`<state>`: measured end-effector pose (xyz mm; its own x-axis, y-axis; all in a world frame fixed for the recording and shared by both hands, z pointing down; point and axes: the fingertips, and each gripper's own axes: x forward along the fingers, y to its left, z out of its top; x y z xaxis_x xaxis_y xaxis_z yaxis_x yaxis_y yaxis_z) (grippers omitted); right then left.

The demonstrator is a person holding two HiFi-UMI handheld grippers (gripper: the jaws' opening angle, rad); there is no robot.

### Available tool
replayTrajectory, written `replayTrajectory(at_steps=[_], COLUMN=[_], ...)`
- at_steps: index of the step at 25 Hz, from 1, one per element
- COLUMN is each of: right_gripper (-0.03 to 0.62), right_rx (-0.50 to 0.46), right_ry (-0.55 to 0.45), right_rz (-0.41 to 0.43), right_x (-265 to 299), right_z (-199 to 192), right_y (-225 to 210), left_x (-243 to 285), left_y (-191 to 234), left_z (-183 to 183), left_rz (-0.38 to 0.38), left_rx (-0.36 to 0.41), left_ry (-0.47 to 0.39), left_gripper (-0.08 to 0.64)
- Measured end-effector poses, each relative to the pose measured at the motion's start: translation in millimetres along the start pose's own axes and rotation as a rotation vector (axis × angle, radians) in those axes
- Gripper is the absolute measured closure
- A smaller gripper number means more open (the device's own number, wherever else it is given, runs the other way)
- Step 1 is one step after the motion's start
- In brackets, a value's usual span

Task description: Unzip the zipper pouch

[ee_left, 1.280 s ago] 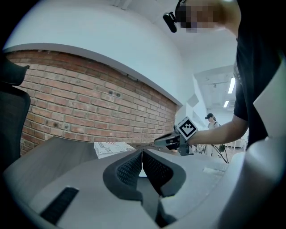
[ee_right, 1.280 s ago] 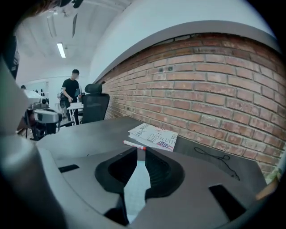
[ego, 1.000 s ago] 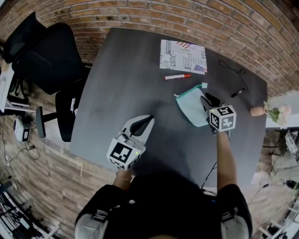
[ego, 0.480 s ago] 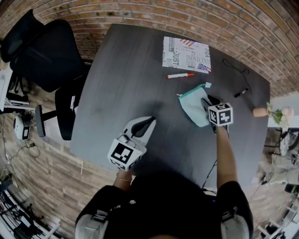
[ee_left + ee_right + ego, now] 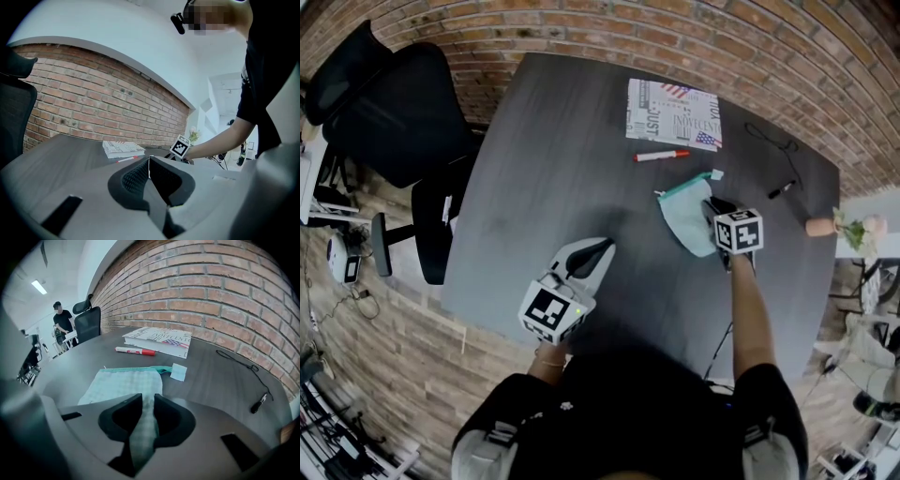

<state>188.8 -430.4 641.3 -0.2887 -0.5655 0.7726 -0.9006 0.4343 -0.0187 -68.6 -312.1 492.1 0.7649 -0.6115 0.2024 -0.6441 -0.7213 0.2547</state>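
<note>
A pale green checked zipper pouch (image 5: pixel 684 220) lies flat on the dark table (image 5: pixel 562 159), with its teal zipper along the far edge and a white tag (image 5: pixel 178 372) at the zipper's right end. My right gripper (image 5: pixel 712 210) points steeply down at the pouch's near right edge. Its jaws have just been closing, and the fabric (image 5: pixel 124 383) now fills the narrow gap between the pads. My left gripper (image 5: pixel 604 247) hovers over bare table to the left of the pouch, shut and empty, as the left gripper view (image 5: pixel 149 161) also shows.
A red-capped marker (image 5: pixel 661 155) and a newsprint-patterned book (image 5: pixel 672 112) lie beyond the pouch. A thin black cable (image 5: pixel 773 141) and a small black clip (image 5: pixel 780 188) sit at the right. A black office chair (image 5: pixel 389 112) stands off the table's left edge.
My right gripper has come down onto the pouch's near edge and its jaws have narrowed round the fabric. The left gripper has stayed put.
</note>
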Motion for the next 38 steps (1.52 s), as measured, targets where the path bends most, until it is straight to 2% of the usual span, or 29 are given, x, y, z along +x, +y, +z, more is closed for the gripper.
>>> replayTrajectory(at_steps=[3,8,17,23,30,34,38], right_gripper=[0.564,0.583,0.585,0.586,0.585,0.586,0.584], right_rx=[-0.033,-0.024,-0.074,-0.106,-0.144,-0.134,-0.142], right_ry=[0.013,0.002,-0.151,-0.257,-0.401,-0.469,-0.532], right_rz=[-0.02,-0.018,-0.033,0.008,0.059,0.103,0.145], right_x=[-2.2,-14.1,-72.8,-118.2,-175.8,-205.0,-231.5], right_z=[0.2,-4.0,22.7,36.6,51.4,55.9,61.2], right_y=[1.6,3.4,28.3,60.2,100.5,122.6,143.3], left_x=[-2.0,-8.9,-13.6,-16.9,-23.2,-28.1,-33.4], left_y=[-2.8,-5.5,-21.8,-41.1,-58.5,-66.5,-65.3], left_z=[2.0,5.8,19.2,24.9,12.5,6.0,8.3], left_rz=[-0.002,0.009,-0.013,-0.058,-0.067,-0.075,-0.089], left_rx=[0.002,0.013,0.055,0.085,0.05,0.043,-0.038], left_ry=[-0.008,-0.015,-0.05,-0.093,-0.056,-0.035,-0.063], left_gripper=[0.554,0.554,0.554,0.554,0.554,0.553,0.552])
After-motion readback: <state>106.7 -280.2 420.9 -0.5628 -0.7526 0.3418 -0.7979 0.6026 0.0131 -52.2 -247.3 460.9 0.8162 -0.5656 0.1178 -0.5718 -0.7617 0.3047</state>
